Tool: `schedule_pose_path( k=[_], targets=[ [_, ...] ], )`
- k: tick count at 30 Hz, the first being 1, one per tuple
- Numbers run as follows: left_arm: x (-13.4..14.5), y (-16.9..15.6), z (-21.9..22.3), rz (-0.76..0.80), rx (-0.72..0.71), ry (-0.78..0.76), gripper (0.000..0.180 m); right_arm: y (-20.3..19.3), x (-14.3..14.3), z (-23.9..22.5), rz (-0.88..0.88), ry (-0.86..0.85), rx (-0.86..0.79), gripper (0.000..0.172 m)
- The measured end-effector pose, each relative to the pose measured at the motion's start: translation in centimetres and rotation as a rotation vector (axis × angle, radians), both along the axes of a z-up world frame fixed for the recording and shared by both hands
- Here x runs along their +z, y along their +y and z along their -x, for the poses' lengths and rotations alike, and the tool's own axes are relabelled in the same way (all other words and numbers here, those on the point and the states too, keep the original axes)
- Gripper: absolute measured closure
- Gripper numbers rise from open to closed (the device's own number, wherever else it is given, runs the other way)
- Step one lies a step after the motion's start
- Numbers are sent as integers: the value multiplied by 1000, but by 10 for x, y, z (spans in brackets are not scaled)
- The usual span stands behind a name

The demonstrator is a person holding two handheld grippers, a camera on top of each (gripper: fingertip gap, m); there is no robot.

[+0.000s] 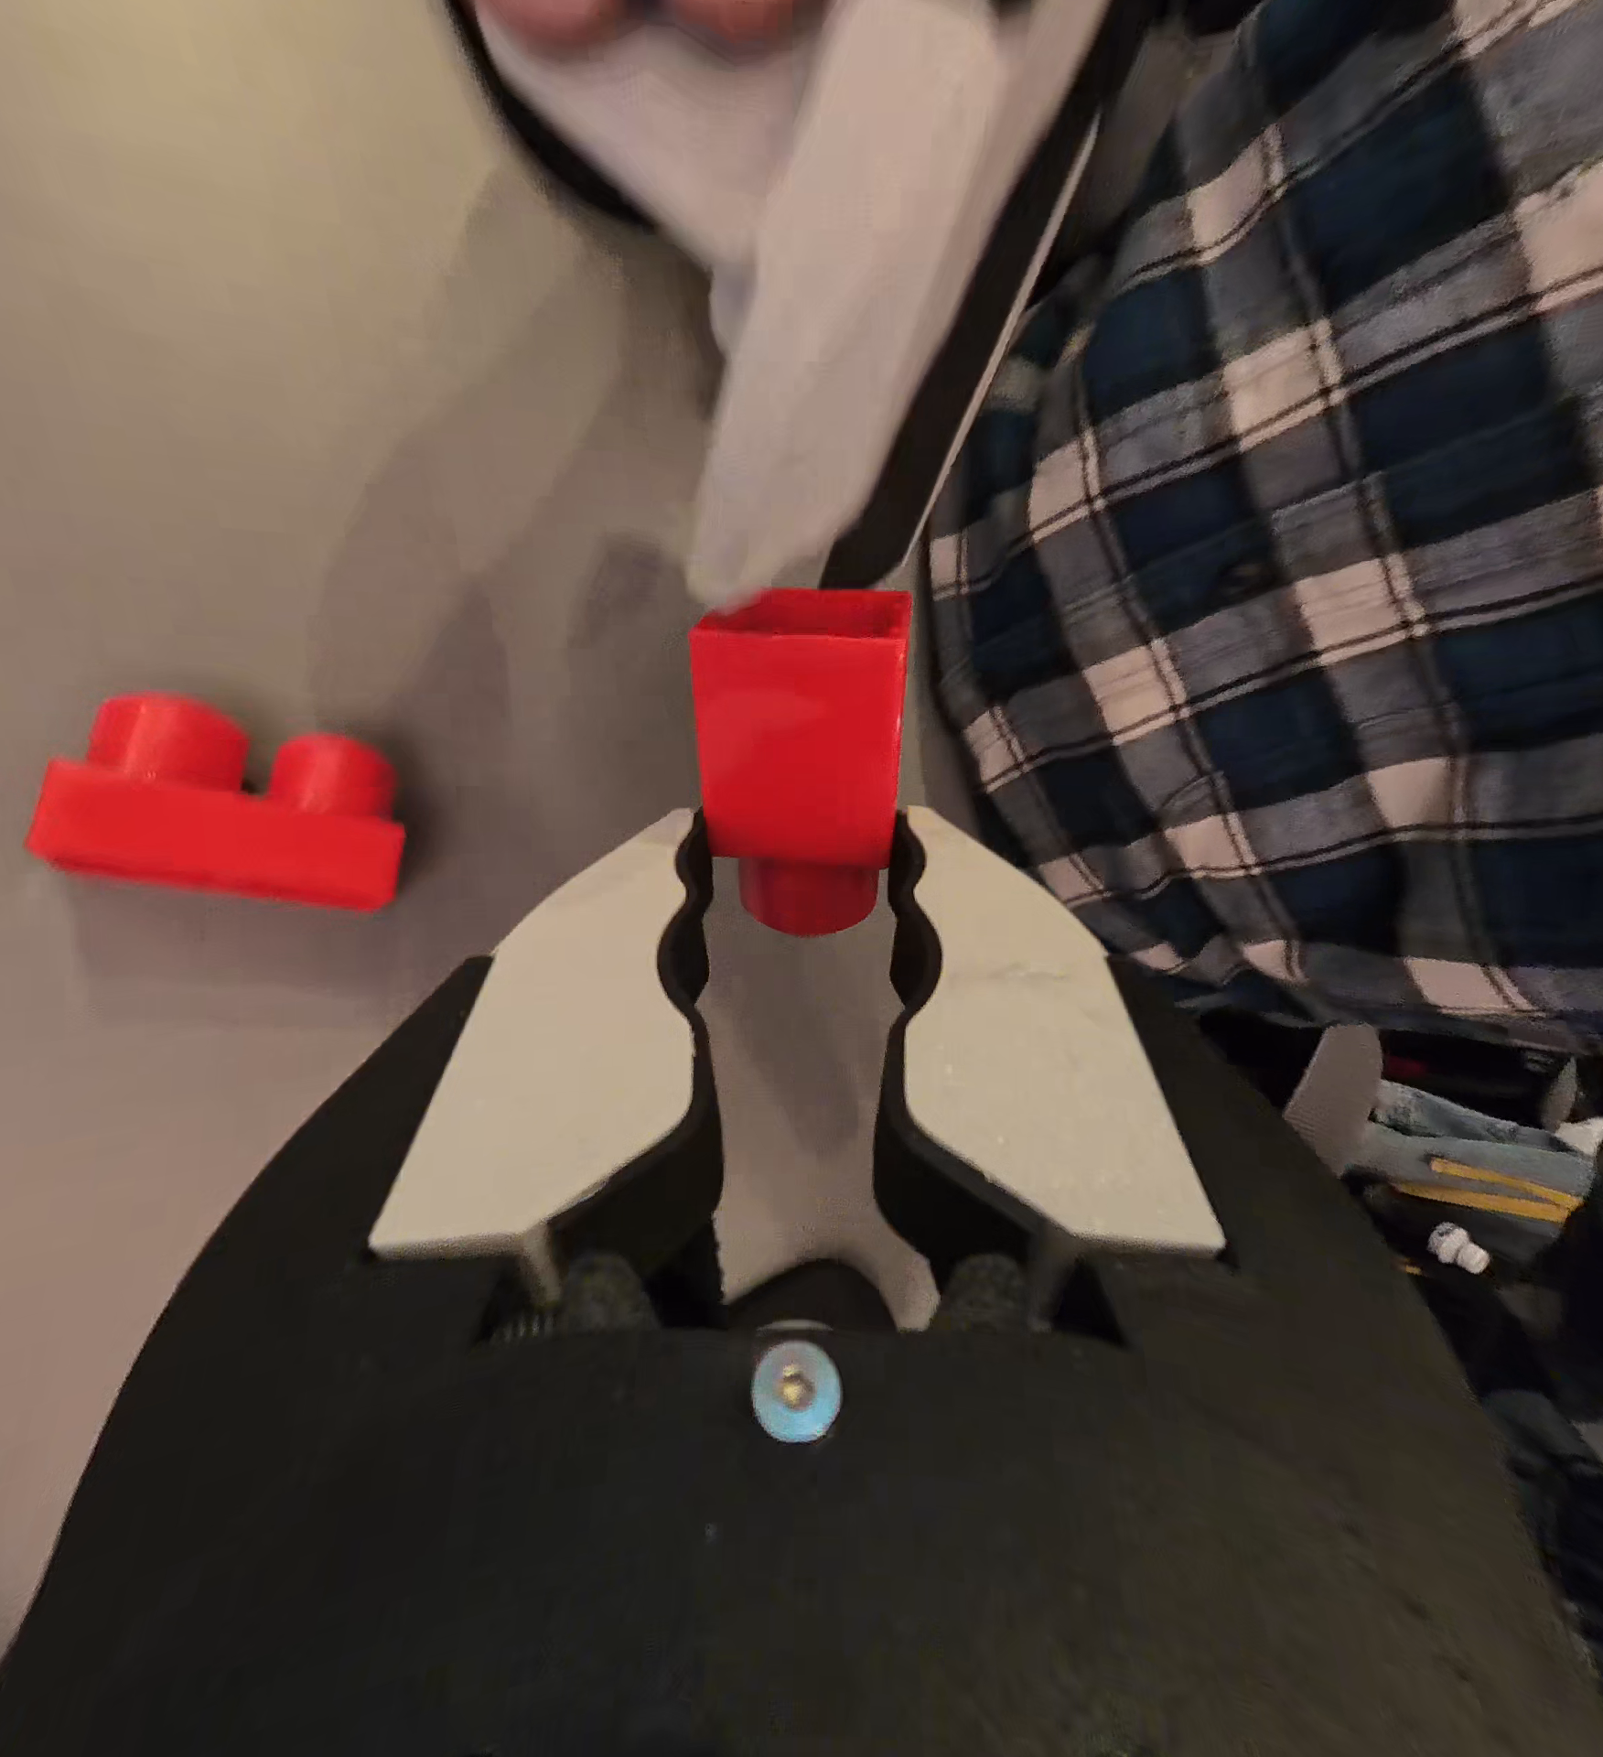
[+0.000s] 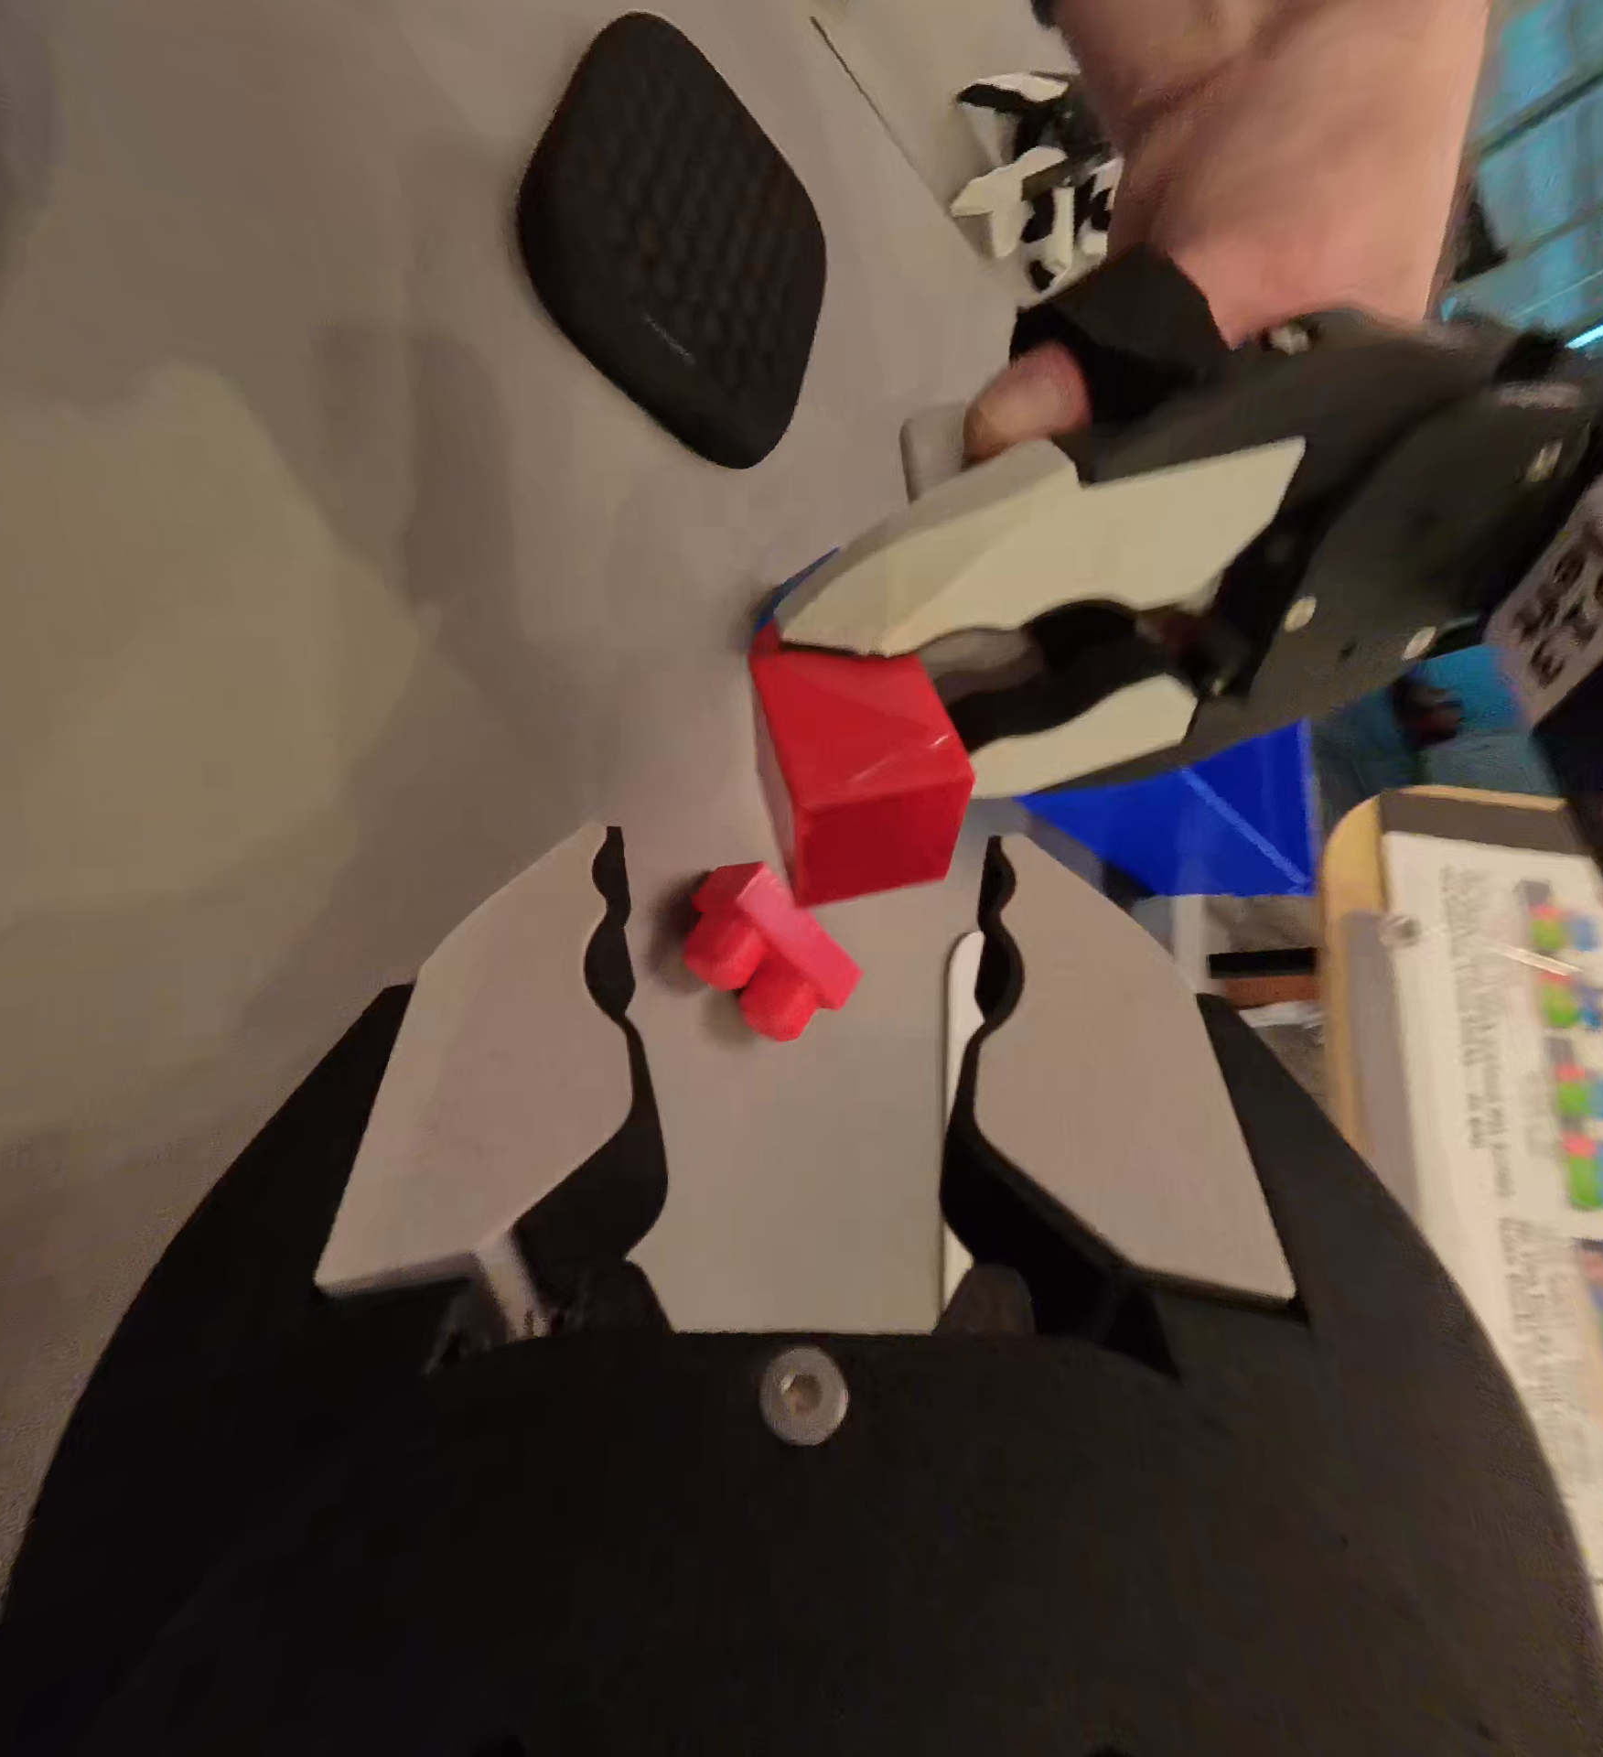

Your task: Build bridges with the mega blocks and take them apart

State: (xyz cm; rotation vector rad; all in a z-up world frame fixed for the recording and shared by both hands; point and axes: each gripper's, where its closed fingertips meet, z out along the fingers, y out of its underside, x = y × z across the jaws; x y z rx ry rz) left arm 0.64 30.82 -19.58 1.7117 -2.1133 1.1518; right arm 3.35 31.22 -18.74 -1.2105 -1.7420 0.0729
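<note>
Two red blocks [image 1: 800, 732] [image 1: 218, 818]; left gripper [image 1: 798, 846] holds one

Both views are dim and warm-toned, with soft indoor light and no hard glare. Broad, diffuse shadows spread over the grey table [image 1: 208, 428] in the left half of each frame. Motion blur smears the pale shape at the top centre of the left wrist view and the plaid shirt [image 1: 1349, 570] on the right. The wide-angle lens bends the edges; the printed sheet [image 2: 1539, 1093] at the right wrist view's right edge is soft.
</note>
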Motion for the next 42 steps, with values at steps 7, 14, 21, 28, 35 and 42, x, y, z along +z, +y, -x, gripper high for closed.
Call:
schedule_pose_path(
  k=[7,14,21,28,35,42],
  targets=[
    [15,-11,-9,84,-57,-49,145,5,16,12,-61,56,7,134],
    [75,41,-28,-255,315,-605,127,32,63,-12,537,667,-110,135],
    [89,41,-42,-537,508,-825,136,39,66,-15,770,915,-31,135],
    [83,37,-49,-391,532,-839,148,34,66,-10,712,950,0,135],
    [75,42,-33,-469,477,-690,149,39,56,-12,732,898,-28,115],
    [-6,40,56,-711,172,-87,149,50,49,-31,684,873,-92,125]
  ],
)
